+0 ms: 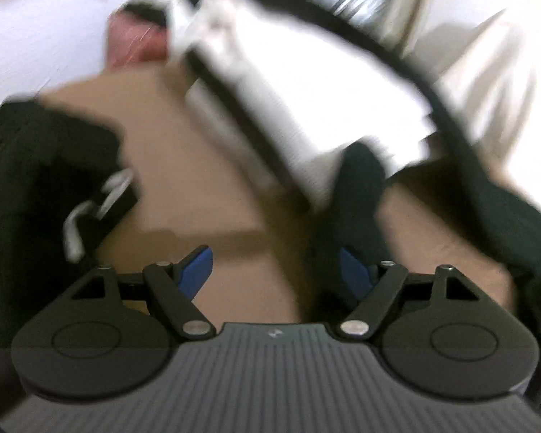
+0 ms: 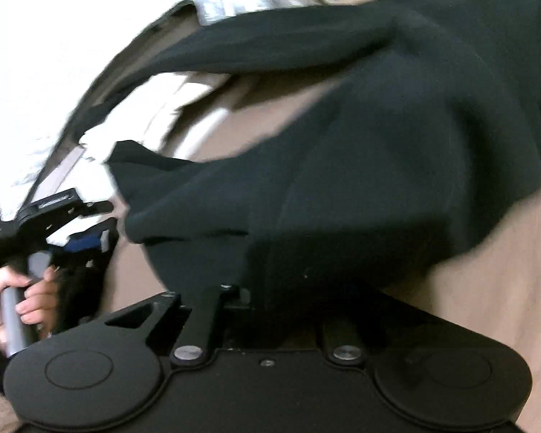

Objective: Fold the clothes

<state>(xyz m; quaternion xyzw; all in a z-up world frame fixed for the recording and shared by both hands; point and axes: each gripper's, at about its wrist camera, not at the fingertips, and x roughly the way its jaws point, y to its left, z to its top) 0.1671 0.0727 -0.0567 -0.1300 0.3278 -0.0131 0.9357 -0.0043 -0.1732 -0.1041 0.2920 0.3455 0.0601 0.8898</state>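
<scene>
A black garment (image 2: 360, 166) hangs bunched over a tan surface (image 2: 505, 288). My right gripper (image 2: 270, 288) is shut on the black garment, whose cloth hides the fingertips. In the left wrist view my left gripper (image 1: 276, 267) is open and empty above the tan surface (image 1: 184, 166), its blue pads (image 1: 198, 263) wide apart. Part of the black garment (image 1: 357, 187) hangs just ahead of the right pad, and a long black strip of it (image 1: 447, 115) curves up to the right. More black cloth (image 1: 36, 180) with white drawstrings lies at the left. The left gripper also shows at the left of the right wrist view (image 2: 86, 223).
A stack of folded white clothes (image 1: 306, 83) lies ahead on the tan surface. A reddish item (image 1: 133, 39) sits beyond it. White bedding or wall (image 2: 29, 72) borders the surface. The view is motion-blurred.
</scene>
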